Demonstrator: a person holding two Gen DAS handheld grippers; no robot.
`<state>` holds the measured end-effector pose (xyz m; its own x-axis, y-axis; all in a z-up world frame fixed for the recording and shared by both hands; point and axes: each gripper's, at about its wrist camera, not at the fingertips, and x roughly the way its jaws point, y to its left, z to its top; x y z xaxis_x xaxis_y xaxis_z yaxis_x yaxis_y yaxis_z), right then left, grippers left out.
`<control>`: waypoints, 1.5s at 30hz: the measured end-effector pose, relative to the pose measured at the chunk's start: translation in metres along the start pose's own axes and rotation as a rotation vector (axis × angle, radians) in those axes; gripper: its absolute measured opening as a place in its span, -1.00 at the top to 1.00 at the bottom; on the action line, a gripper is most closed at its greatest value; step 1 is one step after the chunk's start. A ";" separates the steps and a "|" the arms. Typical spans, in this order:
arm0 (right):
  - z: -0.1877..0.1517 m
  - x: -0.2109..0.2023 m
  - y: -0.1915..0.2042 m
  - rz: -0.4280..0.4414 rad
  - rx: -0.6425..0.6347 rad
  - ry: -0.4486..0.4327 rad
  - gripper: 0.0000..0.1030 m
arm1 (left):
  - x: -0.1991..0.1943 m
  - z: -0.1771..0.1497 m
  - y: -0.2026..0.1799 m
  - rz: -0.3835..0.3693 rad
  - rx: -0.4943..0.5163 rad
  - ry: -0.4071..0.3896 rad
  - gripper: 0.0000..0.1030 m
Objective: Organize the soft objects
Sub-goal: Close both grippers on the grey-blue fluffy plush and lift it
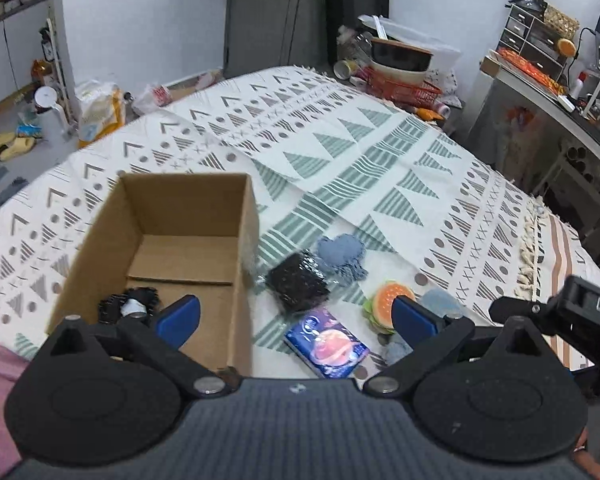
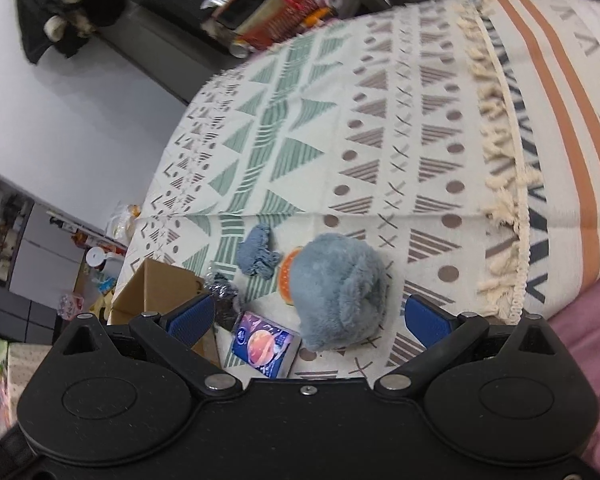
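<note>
Your left tool [image 1: 296, 316] is wide and holds nothing, above the near edge of one cardboard box [image 1: 160, 248]. Your right tool [image 2: 310, 316] is also wide and empty, over one grey-blue plush toy [image 2: 336, 292]. In the box lies one black fuzzy thing [image 1: 130, 304], partly hidden by the tool. On the bed cover [image 1: 340, 140] you have one black packet [image 1: 298, 282], one blue cloth [image 1: 342, 256], one space-print pack [image 1: 326, 348] and one burger toy [image 1: 388, 304], half covered. Around the bed the room is cluttered.

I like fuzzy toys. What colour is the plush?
Grey-blue. The plush shows best in the right wrist view.
</note>
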<state>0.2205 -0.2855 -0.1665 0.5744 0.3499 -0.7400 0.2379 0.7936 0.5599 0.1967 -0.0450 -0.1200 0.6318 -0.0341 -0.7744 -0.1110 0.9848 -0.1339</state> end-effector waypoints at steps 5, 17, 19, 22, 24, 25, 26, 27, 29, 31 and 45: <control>0.002 0.011 -0.005 -0.029 0.016 0.012 -0.96 | 0.017 -0.007 -0.006 -0.028 -0.013 0.022 -0.93; 0.007 0.024 -0.038 -0.080 0.199 0.002 -0.20 | 0.049 -0.009 -0.031 -0.124 -0.046 0.066 -0.52; 0.006 0.026 -0.044 -0.097 0.228 -0.005 -0.05 | 0.053 -0.009 -0.039 -0.145 -0.039 0.078 -0.43; 0.005 0.030 -0.052 -0.120 0.266 -0.004 0.18 | 0.057 -0.013 -0.053 -0.181 -0.016 0.093 -0.28; 0.005 0.030 -0.056 -0.123 0.287 -0.010 0.26 | 0.059 -0.016 -0.060 -0.190 0.001 0.102 -0.19; 0.005 0.030 -0.058 -0.123 0.294 -0.012 0.28 | 0.061 -0.017 -0.064 -0.198 0.007 0.109 -0.12; 0.005 0.030 -0.059 -0.123 0.298 -0.014 0.29 | 0.063 -0.019 -0.067 -0.205 0.010 0.118 -0.06; 0.005 0.031 -0.060 -0.121 0.304 -0.013 0.29 | 0.064 -0.020 -0.070 -0.212 0.011 0.125 0.00; 0.005 0.032 -0.064 -0.117 0.324 -0.008 0.30 | 0.067 -0.023 -0.076 -0.226 0.023 0.137 0.05; 0.005 0.032 -0.068 -0.117 0.344 -0.010 0.30 | 0.069 -0.026 -0.081 -0.233 0.038 0.141 0.10; 0.004 0.038 -0.076 -0.079 0.367 0.030 0.29 | 0.097 -0.037 -0.105 -0.229 0.121 0.191 0.16</control>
<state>0.2272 -0.3347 -0.2357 0.5210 0.3131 -0.7940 0.5489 0.5895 0.5926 0.2410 -0.1578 -0.2045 0.4734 -0.2774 -0.8361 0.1170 0.9605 -0.2524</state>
